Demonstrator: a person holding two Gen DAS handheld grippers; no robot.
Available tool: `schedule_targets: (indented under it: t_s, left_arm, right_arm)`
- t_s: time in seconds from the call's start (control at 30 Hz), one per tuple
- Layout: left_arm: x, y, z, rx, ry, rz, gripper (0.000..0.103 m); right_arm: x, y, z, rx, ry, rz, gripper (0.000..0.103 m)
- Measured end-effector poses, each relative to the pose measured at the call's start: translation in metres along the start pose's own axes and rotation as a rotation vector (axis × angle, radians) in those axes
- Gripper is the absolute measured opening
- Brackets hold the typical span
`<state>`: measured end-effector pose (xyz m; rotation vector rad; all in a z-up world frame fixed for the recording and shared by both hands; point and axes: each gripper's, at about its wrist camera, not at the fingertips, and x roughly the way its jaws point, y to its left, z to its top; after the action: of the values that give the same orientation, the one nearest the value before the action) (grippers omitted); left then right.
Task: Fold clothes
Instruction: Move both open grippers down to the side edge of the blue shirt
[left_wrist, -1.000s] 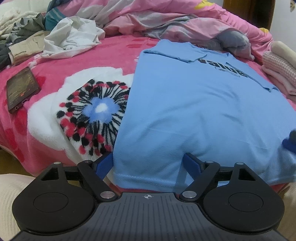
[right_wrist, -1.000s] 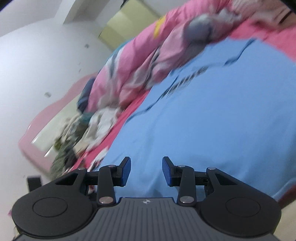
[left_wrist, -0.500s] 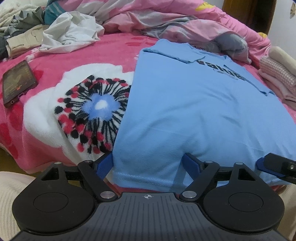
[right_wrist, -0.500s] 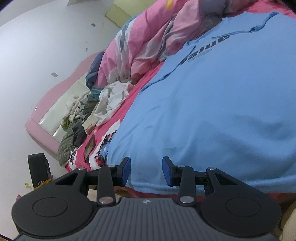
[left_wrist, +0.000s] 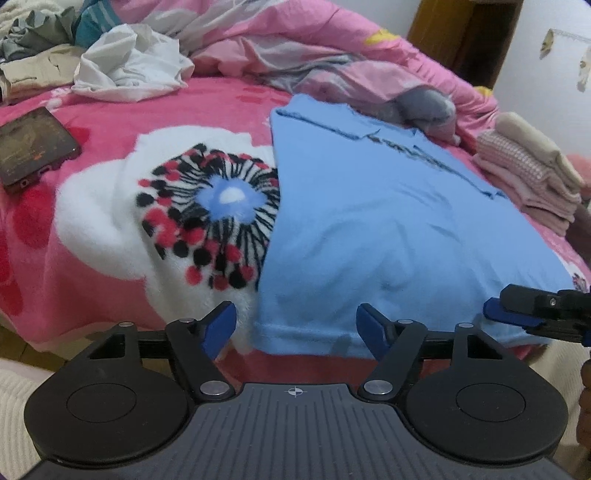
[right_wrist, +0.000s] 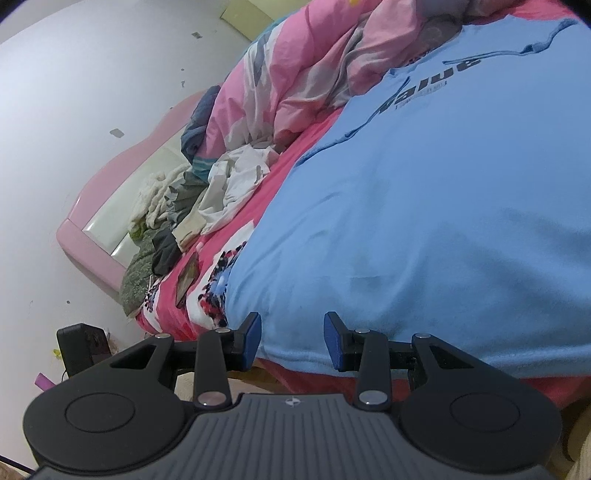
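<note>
Both claws sit at the near hem of the blue T-shirt (left_wrist: 388, 236), which lies spread flat on the bed's pink flowered blanket (left_wrist: 110, 236), its printed chest toward the far side. Left claw (left_wrist: 295, 325) has its jaws wide apart and they have just been closing; the shirt's near-left corner and hem lie between the 2 blue pads, which do not press on the cloth. Right claw (right_wrist: 291, 341) stands about half open over the hem further along, toward the shirt's other near corner, with cloth in the gap between its pads but not pinched. In the left wrist view the right claw (left_wrist: 517, 314) shows at the right edge, just over the hem. A folded stack of pink clothes (left_wrist: 528, 177) rests beyond the shirt's right side.
</note>
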<state>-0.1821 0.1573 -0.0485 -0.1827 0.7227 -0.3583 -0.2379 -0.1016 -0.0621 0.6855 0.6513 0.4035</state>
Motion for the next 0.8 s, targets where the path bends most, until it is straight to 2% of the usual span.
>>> schedule_targets:
  t_s: [0.33,0.5,0.63,0.8]
  left_arm:
    - [0.009,0.020,-0.004,-0.068,0.003,-0.033,0.056]
    - [0.007,0.025,-0.004,-0.099,0.006,-0.048,0.037]
    - [0.000,0.023,-0.003,-0.089,0.017,-0.035,0.035]
    - [-0.014,0.010,0.000,-0.007,-0.034,0.001,0.038]
  right_arm:
    - [0.002,0.003,-0.001,-0.002,0.007,0.020,0.040]
    - [0.002,0.004,-0.002,-0.003,0.014,0.022,0.040]
    - [0.002,0.005,-0.003,-0.005,0.018,0.028,0.040]
    - [0.001,0.006,-0.004,-0.006,0.017,0.035,0.040]
